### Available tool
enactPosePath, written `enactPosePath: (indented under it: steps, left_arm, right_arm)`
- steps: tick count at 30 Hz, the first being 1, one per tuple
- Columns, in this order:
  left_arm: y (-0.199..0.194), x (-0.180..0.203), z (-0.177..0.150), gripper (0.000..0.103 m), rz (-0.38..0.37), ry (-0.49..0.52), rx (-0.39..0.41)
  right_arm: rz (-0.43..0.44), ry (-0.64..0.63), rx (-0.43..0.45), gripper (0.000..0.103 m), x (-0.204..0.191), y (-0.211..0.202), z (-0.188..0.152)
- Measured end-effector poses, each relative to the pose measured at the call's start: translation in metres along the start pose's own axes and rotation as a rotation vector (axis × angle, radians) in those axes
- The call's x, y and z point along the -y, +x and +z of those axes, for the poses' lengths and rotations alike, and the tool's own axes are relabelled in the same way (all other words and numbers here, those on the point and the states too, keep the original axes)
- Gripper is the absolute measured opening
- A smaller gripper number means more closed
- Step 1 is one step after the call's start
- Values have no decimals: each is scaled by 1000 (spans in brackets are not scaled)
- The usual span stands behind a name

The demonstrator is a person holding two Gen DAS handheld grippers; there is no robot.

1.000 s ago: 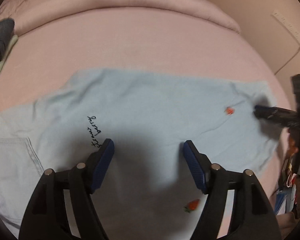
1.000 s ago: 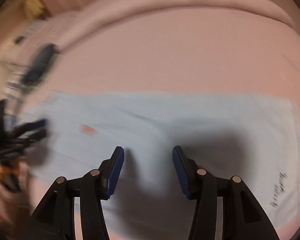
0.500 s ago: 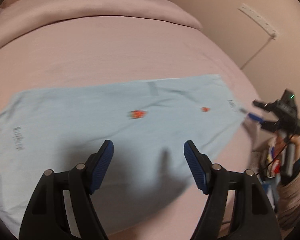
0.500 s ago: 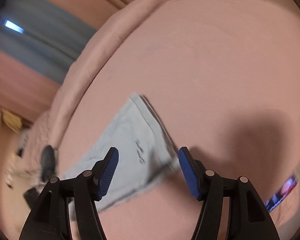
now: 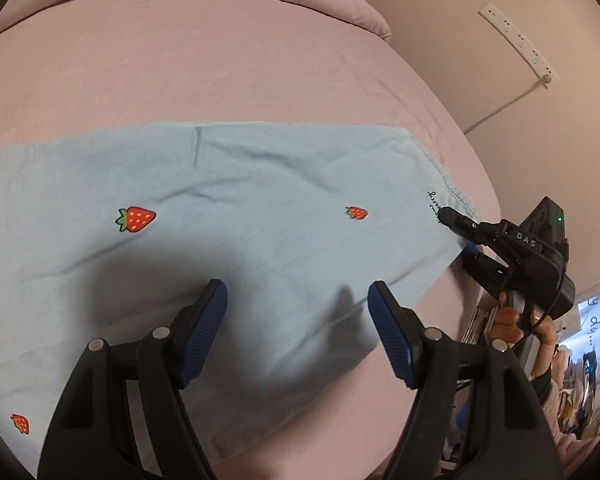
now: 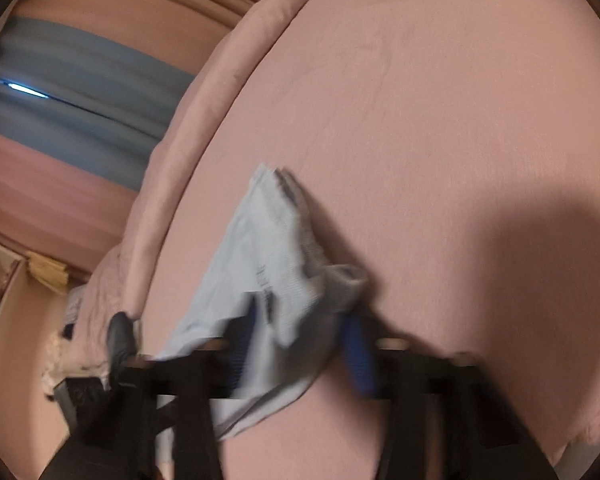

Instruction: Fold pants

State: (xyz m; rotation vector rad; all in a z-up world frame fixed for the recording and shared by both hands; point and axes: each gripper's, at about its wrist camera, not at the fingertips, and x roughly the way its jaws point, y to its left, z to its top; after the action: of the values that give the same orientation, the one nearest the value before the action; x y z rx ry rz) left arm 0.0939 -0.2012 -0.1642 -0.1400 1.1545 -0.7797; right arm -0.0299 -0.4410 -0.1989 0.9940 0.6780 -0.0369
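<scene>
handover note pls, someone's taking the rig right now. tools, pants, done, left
Left tool: open, empty, hovering over the middle of the pants.
Right tool: jaws closing on the hem corner; fabric sits between them, firm pinch not confirmed.
Pants: light blue, strawberry print, spread flat along the pink bed.
Done: laid out; the visible part shows no crosswise fold.
Left: confirm the right grip, probably take the other hem corner with the left tool, fold across, smooth.
</scene>
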Motion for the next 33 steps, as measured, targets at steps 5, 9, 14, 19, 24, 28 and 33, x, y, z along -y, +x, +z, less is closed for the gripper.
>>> enactPosePath:
  steps: [5,9,14,19,24,28,33]
  left_arm:
    - [3,5,-1,73,40,34,-11]
    - [7,12,-1,76,82,75,-15]
    - [9,20,-2,76,139,122,-4]
    - [11,18,-2,76,134,129,10]
    - [6,9,-4,76,107,111,22]
    - [5,2,-3,76,73,82,32]
    - [-1,-13,-5,76,0,0,42]
  right_arm:
    - [1,-101,49,16,-15,-18,3]
    - [-33,-106,24,16,-8,-12,10]
    - [29,13,-2,24,17,-5,9]
    - [20,-10,-9,29,11,-4,7]
    - [-62,-99,-19,29,-14,6,7]
    - [-127,-187,1,20,-35,4,4]
    - [-159,-275,26,20,-58,-4,1]
